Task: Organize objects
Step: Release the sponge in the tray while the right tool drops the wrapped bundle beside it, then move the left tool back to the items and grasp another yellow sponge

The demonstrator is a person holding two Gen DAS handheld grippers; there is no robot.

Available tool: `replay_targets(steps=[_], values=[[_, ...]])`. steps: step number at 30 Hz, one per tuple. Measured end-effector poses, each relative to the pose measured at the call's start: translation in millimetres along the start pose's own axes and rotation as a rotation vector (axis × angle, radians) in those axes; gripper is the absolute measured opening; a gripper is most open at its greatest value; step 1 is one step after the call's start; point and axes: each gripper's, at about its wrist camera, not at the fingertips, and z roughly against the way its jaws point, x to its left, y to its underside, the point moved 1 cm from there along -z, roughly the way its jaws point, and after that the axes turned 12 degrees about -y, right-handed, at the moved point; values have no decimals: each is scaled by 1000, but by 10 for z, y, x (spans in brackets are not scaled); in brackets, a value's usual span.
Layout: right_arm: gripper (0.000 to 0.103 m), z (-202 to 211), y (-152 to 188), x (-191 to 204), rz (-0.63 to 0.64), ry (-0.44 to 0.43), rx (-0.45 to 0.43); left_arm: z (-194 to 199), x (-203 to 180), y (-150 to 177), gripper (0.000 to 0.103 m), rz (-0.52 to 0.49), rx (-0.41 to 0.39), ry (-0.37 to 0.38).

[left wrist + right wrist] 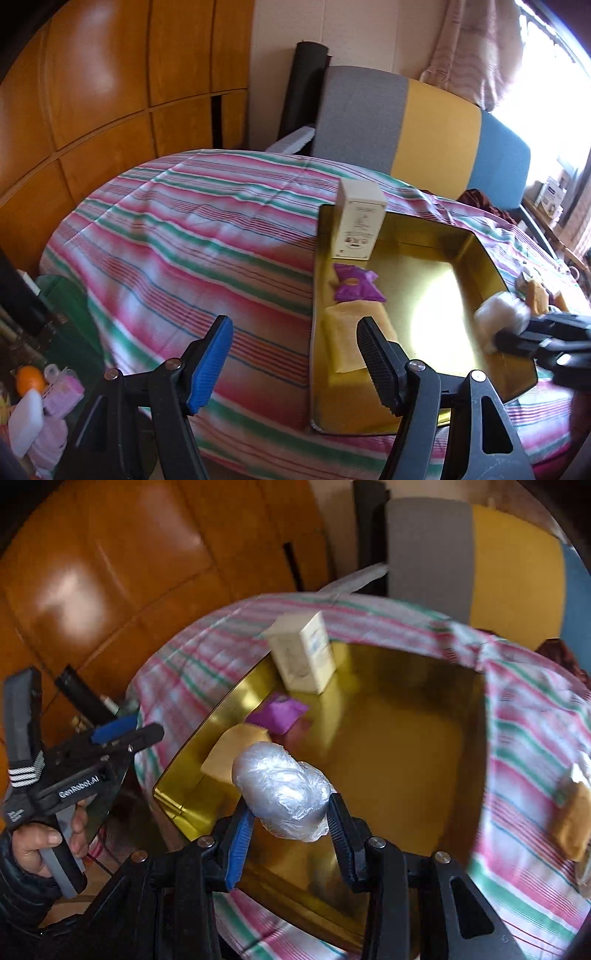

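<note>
Three items lie along the shiny gold metal tray's (207,734) left edge — right tool (291,818) grips a plastic-wrapped white bundle (284,790) above it, left tool (295,354) wide and empty — tan pieces (572,823) remain on the bed.

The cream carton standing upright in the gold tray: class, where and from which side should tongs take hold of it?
Grip the cream carton across its upper body, on its two narrow flat sides, coming from above. It stands tall in the gold tray corner, so the walls block a low approach.
</note>
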Motion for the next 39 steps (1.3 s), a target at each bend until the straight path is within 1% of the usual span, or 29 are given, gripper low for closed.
replay_targets(steps=[4,10,13,14,16,17,18,23,27,33,39], values=[[40,-349,29,129,26,-26,87,17,57,15,72,18,-8,-24],[41,-693,25,249,41,-83,145,53,49,39,74,10,-29,-31],[44,-809,31,295,31,-121,152,68,53,45,78,12,-35,-40],[48,-825,41,308,28,-131,151,74,53,46,80,14,-37,-44],[51,-825,54,324,22,-147,148,76,69,48,82,15,-40,-51],[56,-809,58,325,17,-151,145,74,74,49,82,17,-39,-53],[60,-778,61,322,11,-155,138,75,82,50,82,20,-38,-54],[66,-543,62,283,-24,-157,78,103,72,55,82,20,-43,-52],[66,-300,70,177,-64,-140,20,128,36,54,83,12,-48,-47],[67,121,180,-152,-144,-56,-61,160,-54,39,83,-11,-52,-24],[67,637,372,-632,-251,69,-134,191,-254,-11,83,-53,-62,6]])
